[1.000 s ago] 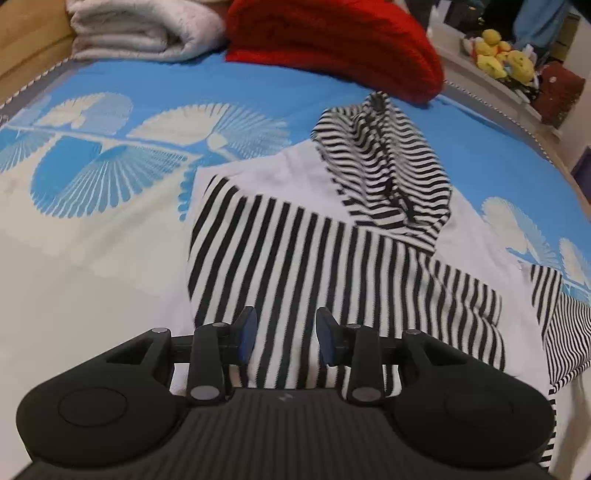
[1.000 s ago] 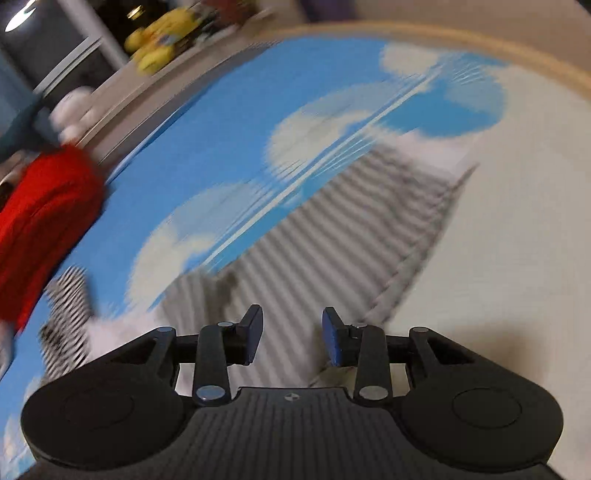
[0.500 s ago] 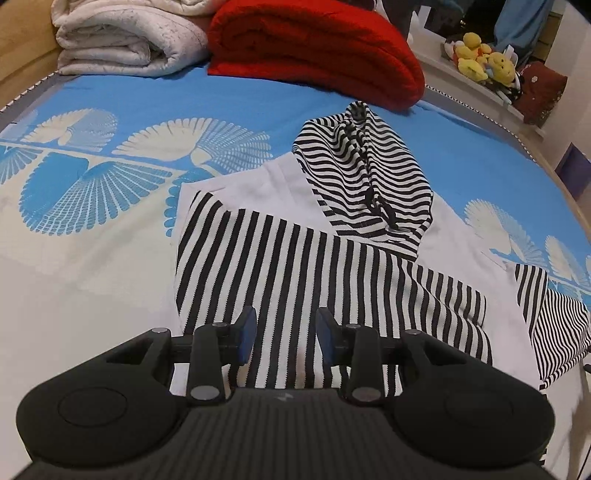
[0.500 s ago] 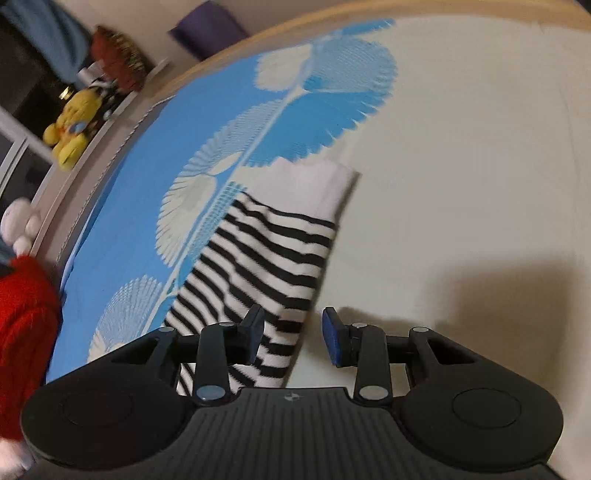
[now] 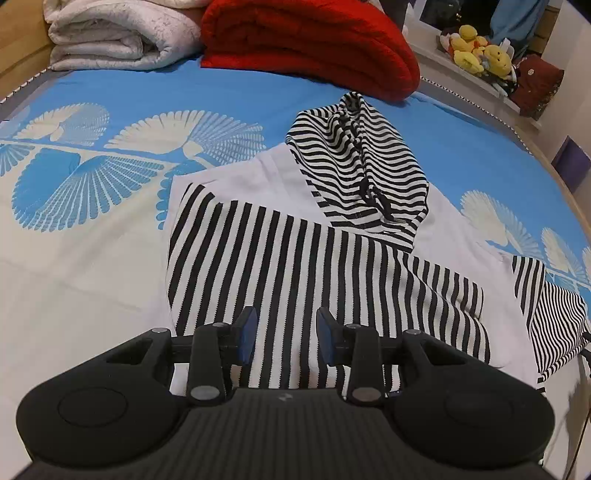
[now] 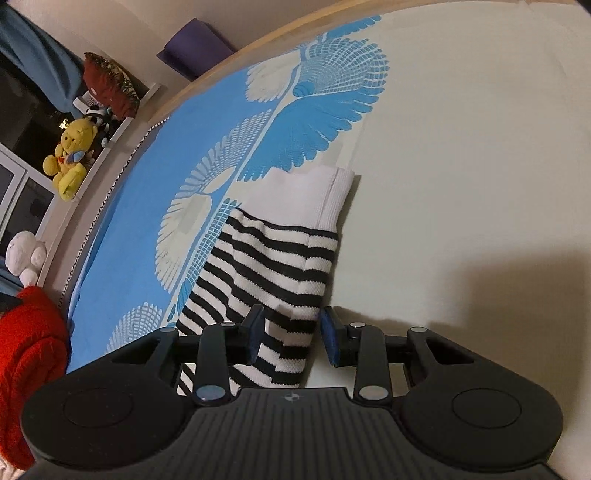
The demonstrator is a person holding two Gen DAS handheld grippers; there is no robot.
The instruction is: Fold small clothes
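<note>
The striped hoodie [image 5: 295, 251] lies flat on the blue-and-cream bedspread [image 5: 92, 258], its hood [image 5: 354, 173] toward the red blanket [image 5: 310, 44]. The left gripper [image 5: 284, 334] hangs with jaws spread over the folded sleeve. The right gripper [image 6: 291, 334], also spread, has the other striped sleeve [image 6: 273, 269] between its fingers.

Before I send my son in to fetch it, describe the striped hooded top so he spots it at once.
On the blue bed cover with white fan prints, below the folded red knitted blanket, lies a small black-and-white striped hooded top. Unlike the plain red and white folded blankets beside it, it is spread flat and striped, hood included.
</note>
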